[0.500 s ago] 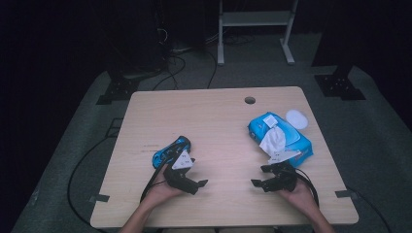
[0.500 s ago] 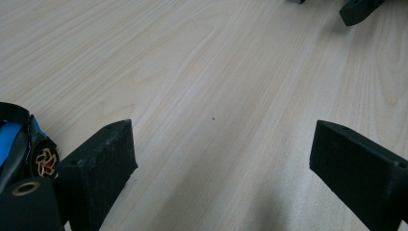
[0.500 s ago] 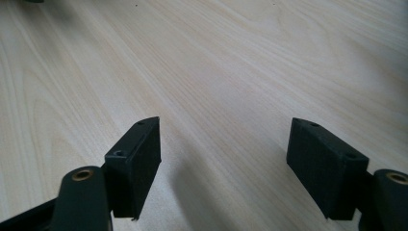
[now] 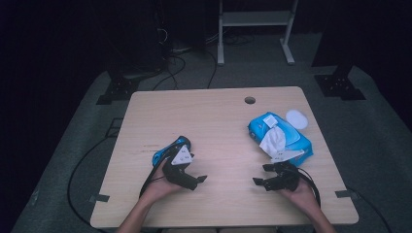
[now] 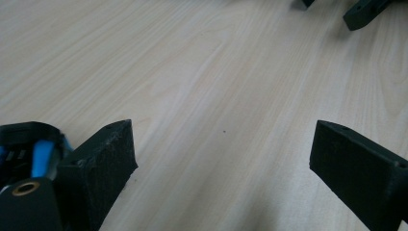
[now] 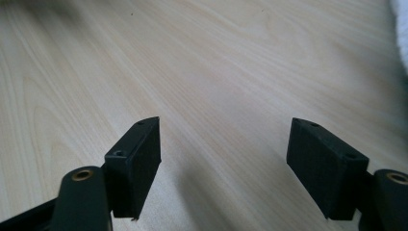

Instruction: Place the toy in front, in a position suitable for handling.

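Note:
A person's two hands rest near the front edge of the wooden table [image 4: 214,121], each holding a black gripper. My left gripper [image 4: 197,183] points right, with a grey three-cornered plate [image 4: 181,156] on top and a blue part [image 4: 167,148] behind it. Its jaws stand wide apart over bare wood [image 5: 226,159]. My right gripper [image 4: 261,174] points left toward it, also open with nothing between its jaws [image 6: 226,154]. The right gripper's jaw tips [image 5: 365,10] show at the far edge of the left gripper view.
A blue pack of wipes [image 4: 286,138] lies at the right, a white wipe [image 4: 273,141] pulled up out of it, just behind my right hand. A white round lid [image 4: 296,118] lies beside it. A cable hole [image 4: 249,100] is near the far edge. Cables trail off the front.

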Demonstrator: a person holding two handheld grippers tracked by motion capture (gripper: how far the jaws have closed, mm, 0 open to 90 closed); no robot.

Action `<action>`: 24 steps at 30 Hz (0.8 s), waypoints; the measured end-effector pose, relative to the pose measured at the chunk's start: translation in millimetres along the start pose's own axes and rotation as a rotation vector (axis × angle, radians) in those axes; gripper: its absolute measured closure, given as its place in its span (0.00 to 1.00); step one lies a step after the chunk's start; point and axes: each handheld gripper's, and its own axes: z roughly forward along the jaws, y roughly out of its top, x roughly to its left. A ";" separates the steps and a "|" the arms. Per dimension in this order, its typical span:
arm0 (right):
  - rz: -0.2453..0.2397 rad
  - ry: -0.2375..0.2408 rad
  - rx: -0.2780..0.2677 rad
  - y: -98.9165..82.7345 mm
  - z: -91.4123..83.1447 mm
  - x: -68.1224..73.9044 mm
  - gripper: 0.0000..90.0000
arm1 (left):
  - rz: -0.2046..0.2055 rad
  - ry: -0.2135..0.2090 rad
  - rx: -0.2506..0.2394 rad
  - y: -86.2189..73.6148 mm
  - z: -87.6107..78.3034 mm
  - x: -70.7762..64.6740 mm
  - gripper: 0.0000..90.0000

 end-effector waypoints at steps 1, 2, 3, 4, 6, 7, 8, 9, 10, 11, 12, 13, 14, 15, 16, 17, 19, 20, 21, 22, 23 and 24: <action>-0.001 -0.002 -0.007 0.4 -0.6 -0.3 0.30 | -0.002 0.000 -0.001 1.1 -2.4 2.3 0.09; -0.001 -0.002 -0.010 0.6 -1.0 -0.4 0.30 | -0.005 0.001 -0.002 2.1 -4.7 5.0 0.09; 0.001 -0.002 -0.011 0.7 -1.3 -0.1 0.30 | -0.008 0.006 0.005 2.9 -7.1 8.2 0.09; -0.001 -0.002 -0.010 0.6 -1.3 0.1 0.30 | -0.011 0.014 0.005 3.5 -8.9 11.2 0.09; -0.001 0.000 -0.003 0.4 -0.3 1.2 0.30 | 0.000 0.035 0.025 4.2 -14.0 18.3 0.09; -0.003 0.000 -0.001 0.5 0.1 1.6 0.30 | -0.003 0.041 0.030 4.4 -16.1 22.0 0.09; -0.004 -0.001 0.001 0.8 0.3 2.2 0.30 | -0.005 0.048 0.035 4.5 -18.4 25.6 0.09; -0.003 0.000 0.001 1.1 0.3 2.8 0.30 | -0.003 0.056 0.043 4.7 -21.0 29.3 0.09; -0.004 0.001 -0.001 1.4 0.4 3.1 0.30 | -0.008 0.062 0.045 4.7 -23.2 32.7 0.09; -0.004 0.001 -0.001 1.4 0.4 3.1 0.30 | -0.008 0.062 0.045 4.7 -23.2 32.7 0.09; -0.006 0.000 0.001 1.7 0.5 3.7 0.30 | -0.004 0.074 0.059 5.1 -27.8 39.6 0.09; -0.006 0.000 0.001 1.7 0.5 3.7 0.30 | -0.004 0.074 0.059 5.1 -27.8 39.6 0.09; -0.006 0.000 0.003 1.9 1.0 4.5 0.30 | -0.004 0.084 0.066 5.5 -31.6 46.0 0.09; -0.009 0.000 0.003 1.9 1.3 4.6 0.30 | -0.005 0.085 0.070 5.9 -33.1 49.1 0.09; -0.007 0.001 0.004 2.0 1.4 5.0 0.30 | -0.003 0.090 0.077 6.3 -34.5 51.7 0.09; -0.011 0.002 0.003 2.1 1.6 5.0 0.30 | -0.003 0.094 0.082 6.7 -35.6 54.2 0.09; -0.011 0.002 0.004 2.4 1.6 5.6 0.30 | 0.001 0.094 0.087 7.1 -37.5 58.7 0.09; -0.011 0.002 0.004 2.4 1.6 5.6 0.30 | 0.001 0.094 0.087 7.1 -37.5 58.7 0.09; -0.013 0.002 0.005 2.7 1.6 5.9 0.30 | 0.005 0.095 0.103 7.8 -38.5 63.7 0.09; -0.013 0.002 0.005 2.7 1.6 6.1 0.30 | 0.002 0.094 0.105 7.8 -38.7 65.9 0.09; -0.013 0.002 0.005 2.7 1.6 6.1 0.30 | 0.002 0.094 0.105 7.8 -38.7 65.9 0.09; -0.013 0.002 0.005 2.7 1.6 6.3 0.30 | 0.010 0.091 0.113 7.8 -39.3 70.4 0.09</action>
